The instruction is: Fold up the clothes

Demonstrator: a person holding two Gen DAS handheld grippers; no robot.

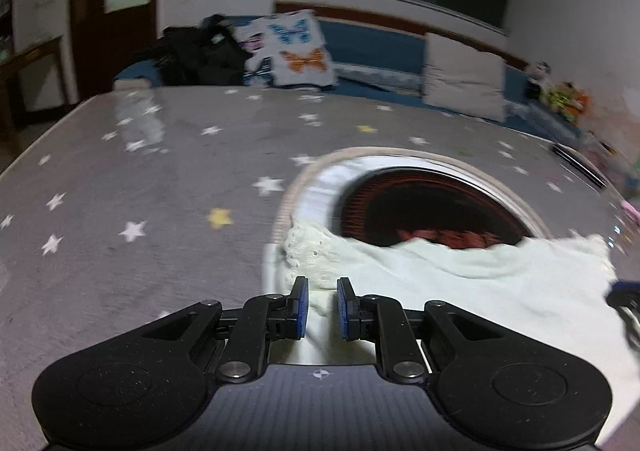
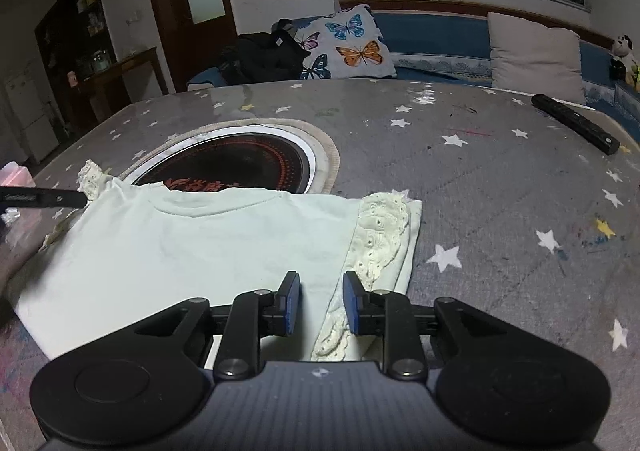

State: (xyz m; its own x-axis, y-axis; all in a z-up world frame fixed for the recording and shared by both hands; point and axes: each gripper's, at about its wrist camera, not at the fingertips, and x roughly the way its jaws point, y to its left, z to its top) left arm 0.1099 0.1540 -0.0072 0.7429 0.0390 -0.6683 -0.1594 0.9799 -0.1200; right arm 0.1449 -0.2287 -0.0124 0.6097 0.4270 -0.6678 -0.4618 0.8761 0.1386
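At the near edge of the star-printed table [image 2: 500, 179], your right gripper [image 2: 321, 301] had its jaws narrowly apart, astride the lace-trimmed sleeve [image 2: 380, 247] of the pale green top [image 2: 200, 243]; the pads seemed not to press the cloth, so I judged it held nothing. Your left gripper [image 1: 322, 303] was also narrowly parted, with the other lace sleeve [image 1: 308, 255] just ahead of its tips, and no grip was visible there. The top lay flat with its long axis running left to right between your two hands, its collar toward the far side, overlapping the near rim of the round inset cooker [image 2: 240, 159]. Each hand was nearest its own sleeve, so the next fold probably turned on that. Far right lay a black remote [image 2: 576, 123].
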